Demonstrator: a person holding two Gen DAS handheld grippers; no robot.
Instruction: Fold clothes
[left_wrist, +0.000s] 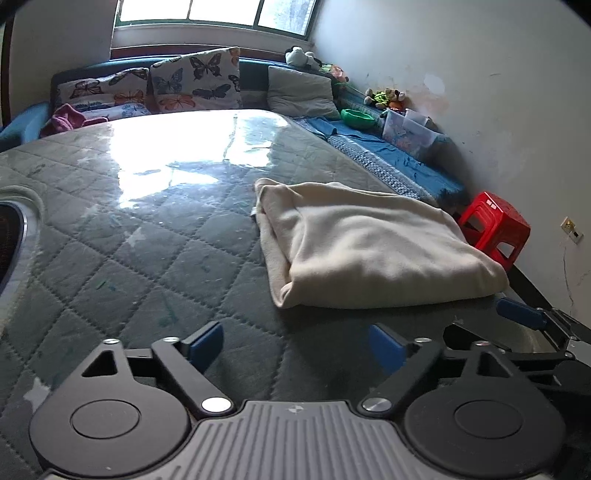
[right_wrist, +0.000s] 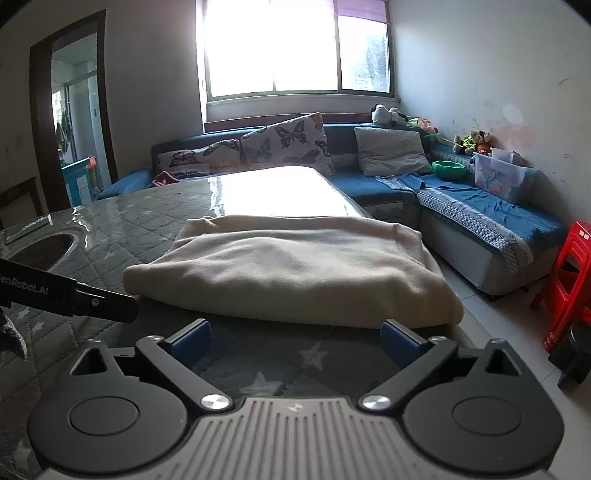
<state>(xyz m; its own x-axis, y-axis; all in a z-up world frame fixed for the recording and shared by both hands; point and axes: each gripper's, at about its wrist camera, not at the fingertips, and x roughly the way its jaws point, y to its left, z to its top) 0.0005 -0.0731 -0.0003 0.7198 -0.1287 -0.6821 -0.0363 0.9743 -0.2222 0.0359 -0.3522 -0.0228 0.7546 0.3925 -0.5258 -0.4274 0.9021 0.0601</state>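
A cream garment (left_wrist: 369, 247) lies folded into a thick rectangle on the quilted grey-green table cover (left_wrist: 129, 258), near the table's right edge. My left gripper (left_wrist: 295, 349) is open, its blue pads empty, a short way in front of and left of the cloth. In the right wrist view the same folded garment (right_wrist: 295, 269) sits just beyond my right gripper (right_wrist: 297, 339), which is open with nothing between its fingers. The right gripper's finger (left_wrist: 521, 314) shows at the cloth's near right corner, and part of the left gripper (right_wrist: 74, 291) enters from the left.
A blue sofa (right_wrist: 461, 206) with butterfly pillows (left_wrist: 195, 81), a grey cushion, toys, a green bowl and a clear box wraps the far and right sides. A red plastic stool (right_wrist: 569, 284) stands on the floor right of the table. A round dark recess (right_wrist: 40, 247) sits in the table at left.
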